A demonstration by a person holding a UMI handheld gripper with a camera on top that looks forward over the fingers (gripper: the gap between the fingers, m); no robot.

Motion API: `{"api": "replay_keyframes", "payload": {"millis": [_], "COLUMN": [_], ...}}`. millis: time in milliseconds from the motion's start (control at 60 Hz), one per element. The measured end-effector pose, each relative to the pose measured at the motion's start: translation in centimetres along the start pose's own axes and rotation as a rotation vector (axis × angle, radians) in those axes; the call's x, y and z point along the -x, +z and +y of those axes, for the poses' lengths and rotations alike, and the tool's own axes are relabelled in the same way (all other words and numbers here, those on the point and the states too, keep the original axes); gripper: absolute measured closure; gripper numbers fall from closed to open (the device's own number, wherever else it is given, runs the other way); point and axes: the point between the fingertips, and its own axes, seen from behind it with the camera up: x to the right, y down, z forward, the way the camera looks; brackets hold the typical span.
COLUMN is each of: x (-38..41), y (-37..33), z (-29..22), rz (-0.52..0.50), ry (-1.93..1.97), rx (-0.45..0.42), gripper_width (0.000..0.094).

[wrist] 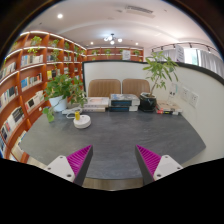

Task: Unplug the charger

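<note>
My gripper [113, 152] is open and empty, its two magenta pads [78, 161] spread wide above the near part of a grey table [110, 135]. Far beyond the fingers, on the white wall at the right, there is a small pale fitting [186, 95] with white items [166, 108] on the table below it. It is too small to tell whether this is the charger. Nothing stands between the fingers.
A white round dish with a yellow object [80, 120] and a potted plant [62, 92] stand at the table's far left. Stacked boxes [120, 101], a black bag [148, 102] and a tall plant [158, 70] line the back. Bookshelves [30, 75] cover the left wall.
</note>
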Motion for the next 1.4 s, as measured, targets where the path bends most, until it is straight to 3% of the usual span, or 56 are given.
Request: {"api": "replay_keyframes", "payload": {"millis": [100, 350, 533, 650, 750, 817, 867, 950, 1100, 1183, 1317, 1400], "x": [1.8, 16.4, 19.9, 20.5, 20.4, 21.2, 21.1, 21.1, 21.0, 21.1, 15.5, 11.5], "y": [0.6, 13.6, 22.6, 27.5, 30.6, 31.6, 31.5, 31.4, 31.8, 31.3, 24.9, 21.6], "z": [0.4, -1.2, -4.9, -6.8, -6.3, -6.1, -6.1, -6.0, -6.0, -7.2, -27.5, -35.1], "rz": [-0.047, -0.139, -0.101, -0.063, -0.035, -0.06, -0.056, -0.05, -0.033, -0.081, -0.056, -0.048], "ry": [-0.025, -0.054, -0.061, -0.047, -0.039, -0.025, -0.018, 0.013, -0.002, 0.04, 0.02, -0.031], "rx": [0.028, 0.047, 0.024, 0.003, 0.045, 0.05, 0.061, 0.063, 0.078, 0.135, -0.267, -0.379], "gripper_width": [0.0081, 0.0075, 0.0119, 0.0247, 0.0361, 0.0518, 0.0825, 0.0889, 0.0901, 0.0917, 0.0907, 0.0902]}}
